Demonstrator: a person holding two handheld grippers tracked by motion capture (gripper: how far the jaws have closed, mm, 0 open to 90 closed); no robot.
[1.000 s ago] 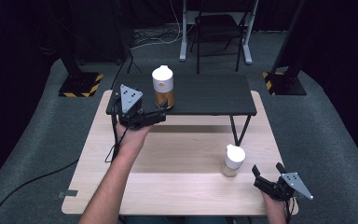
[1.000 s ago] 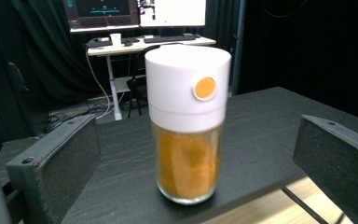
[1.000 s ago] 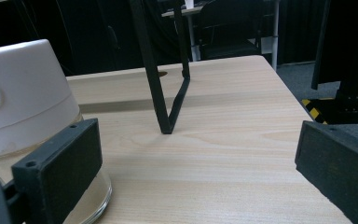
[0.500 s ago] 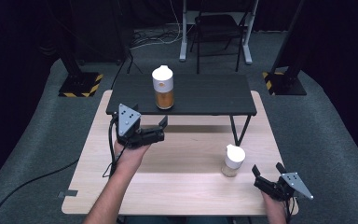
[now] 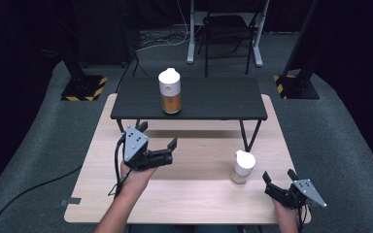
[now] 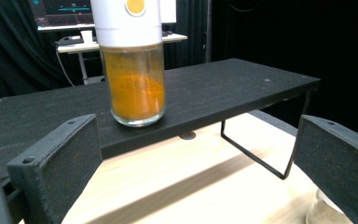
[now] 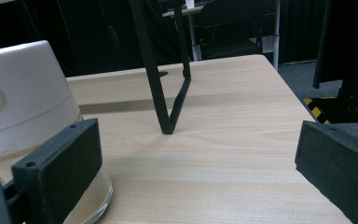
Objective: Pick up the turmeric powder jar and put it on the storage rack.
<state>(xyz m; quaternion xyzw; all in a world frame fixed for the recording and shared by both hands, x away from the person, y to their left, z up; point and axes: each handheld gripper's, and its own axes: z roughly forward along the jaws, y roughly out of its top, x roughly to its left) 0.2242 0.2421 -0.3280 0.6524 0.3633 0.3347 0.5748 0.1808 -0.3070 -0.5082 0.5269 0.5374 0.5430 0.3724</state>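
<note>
A tall jar of orange powder with a white cap [image 5: 170,92] stands on the left part of a low black shelf [image 5: 213,99]; in the left gripper view this jar [image 6: 135,79] is straight ahead. My left gripper [image 5: 158,134] hovers open over the wooden table in front of the shelf, apart from the jar, and its jaws [image 6: 196,154] hold nothing. A small white-capped jar of pale powder [image 5: 243,166] sits on the table at the right. My right gripper [image 5: 278,174] is open just right of it; the small jar [image 7: 28,107] lies beside the left jaw, outside the gap.
The black shelf stands on thin wire legs [image 7: 168,93] on the light wooden table [image 5: 194,194]. The table edge lies close behind my right gripper. A chair [image 5: 228,29] and stand bases with yellow-black stripes [image 5: 85,87] are on the floor beyond.
My left gripper has drawn back from the shelf's front edge toward the person and now sits lower over the wooden table, still open. The right gripper and both jars have not moved.
</note>
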